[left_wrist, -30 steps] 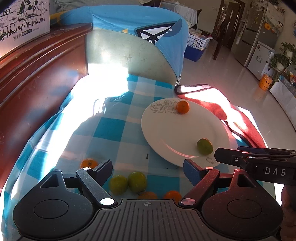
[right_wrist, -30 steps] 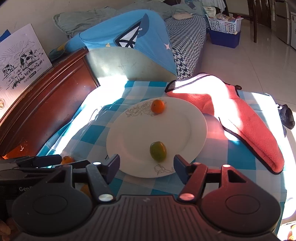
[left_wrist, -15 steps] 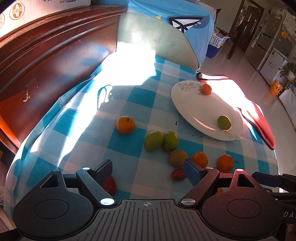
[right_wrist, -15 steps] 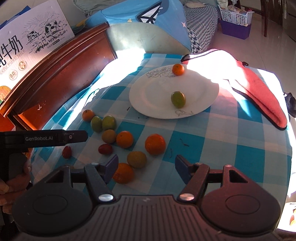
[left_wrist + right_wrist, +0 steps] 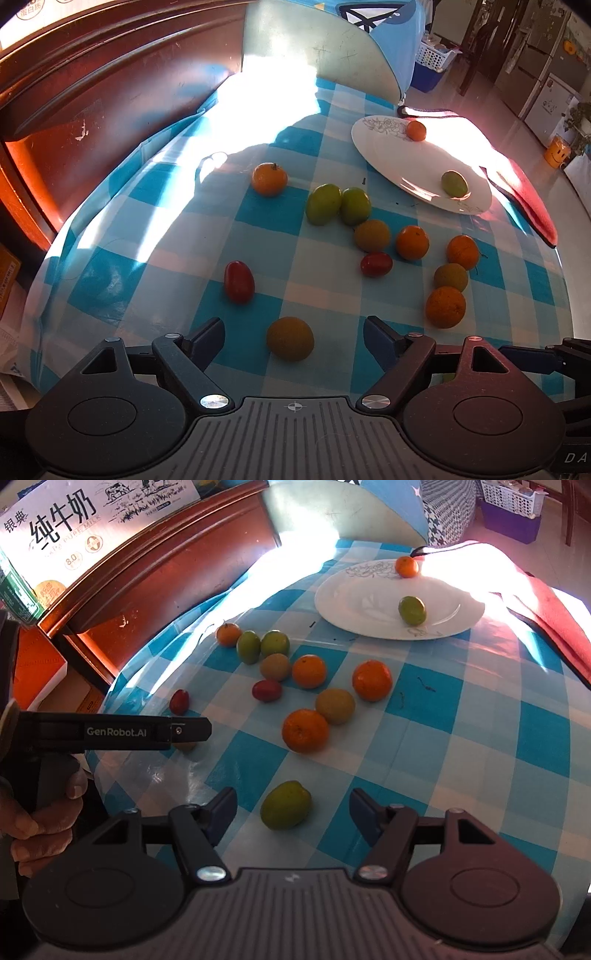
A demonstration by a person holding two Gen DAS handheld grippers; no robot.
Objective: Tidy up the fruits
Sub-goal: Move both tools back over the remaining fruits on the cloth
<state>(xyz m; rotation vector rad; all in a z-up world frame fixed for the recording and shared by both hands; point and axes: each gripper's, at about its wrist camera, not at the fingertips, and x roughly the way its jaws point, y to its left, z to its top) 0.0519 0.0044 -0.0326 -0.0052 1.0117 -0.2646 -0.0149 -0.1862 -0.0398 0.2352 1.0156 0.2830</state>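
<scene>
On the checked tablecloth (image 5: 461,738), a fruit (image 5: 290,343) (image 5: 285,804) lies ungripped between each gaping tongs (image 5: 294,339) (image 5: 292,812).

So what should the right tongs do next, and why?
Probably lower a little and close on the green fruit. It lies loose on the checked tablecloth between the open right tongs, untouched, while the white plate holds only two fruits, so more likely belong there.

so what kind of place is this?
Probably a home, likely a living or dining area: checked tablecloth on a small table, fridge across the tiled floor, covered sofa behind.
</scene>
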